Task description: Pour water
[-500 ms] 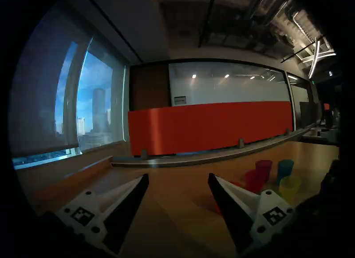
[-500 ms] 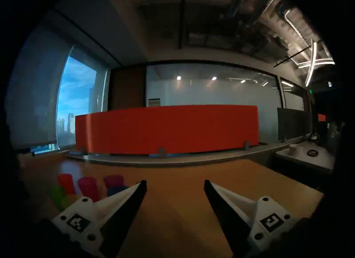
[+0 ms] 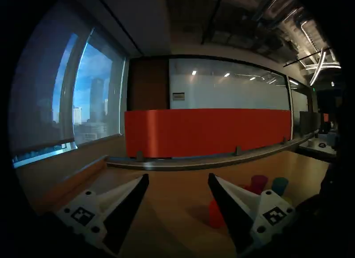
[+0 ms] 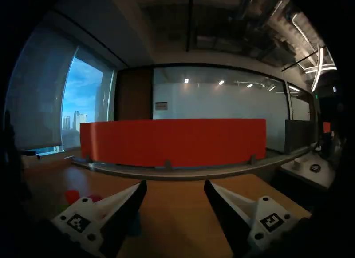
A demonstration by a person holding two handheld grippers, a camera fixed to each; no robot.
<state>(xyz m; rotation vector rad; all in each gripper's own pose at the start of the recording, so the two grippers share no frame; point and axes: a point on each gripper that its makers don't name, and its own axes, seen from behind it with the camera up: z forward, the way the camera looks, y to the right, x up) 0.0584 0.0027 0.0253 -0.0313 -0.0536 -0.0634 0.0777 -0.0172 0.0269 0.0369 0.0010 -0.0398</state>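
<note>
Spanning both views, wooden table (image 3: 177,216) is being backed by orange partition (image 3: 208,131). Left gripper (image 3: 177,175) and right gripper (image 4: 174,182) are being held wide open, nothing gripped. Coloured cups (image 3: 259,183) are being kept on table, clustered by left gripper's right finger.

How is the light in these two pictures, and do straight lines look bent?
Left gripper view: dim room, the bright glass window is the brightest area; the small coloured plastic cups are dark and soft. Right gripper view: equally dim; the grey rail under the long orange partition panel curves from fisheye distortion.
</note>
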